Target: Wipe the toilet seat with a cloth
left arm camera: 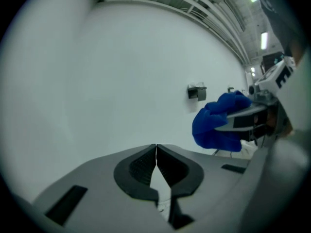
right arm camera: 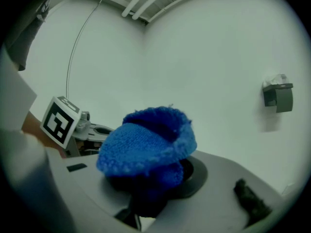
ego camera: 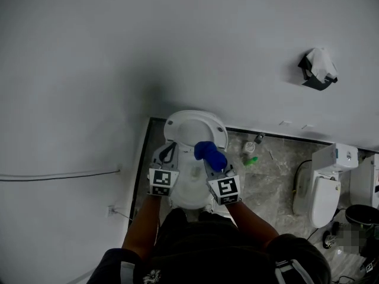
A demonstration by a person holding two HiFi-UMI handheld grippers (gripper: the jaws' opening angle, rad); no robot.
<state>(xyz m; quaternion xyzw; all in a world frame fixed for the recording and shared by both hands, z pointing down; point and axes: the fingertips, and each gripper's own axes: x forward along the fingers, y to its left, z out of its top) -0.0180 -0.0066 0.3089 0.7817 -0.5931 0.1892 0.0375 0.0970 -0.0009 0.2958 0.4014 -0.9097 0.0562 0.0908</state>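
The white toilet (ego camera: 185,128) stands against the wall, straight below me in the head view. Both grippers are held over its bowl, side by side. My right gripper (ego camera: 212,158) is shut on a bunched blue cloth (ego camera: 210,152), which fills the middle of the right gripper view as a knitted wad (right arm camera: 146,144) and hides the jaw tips. My left gripper (ego camera: 167,156) is shut with nothing in it; its two dark pads meet (left arm camera: 156,159). From the left gripper view the blue cloth (left arm camera: 218,123) hangs to the right, apart from the left jaws.
A toilet-paper holder (ego camera: 318,68) hangs on the wall at the upper right. Small bottles (ego camera: 251,152) lie on the grey floor right of the toilet. Further right stand a second white fixture (ego camera: 325,188) and a black bin (ego camera: 361,215). A thin cable (ego camera: 59,174) runs along the left wall.
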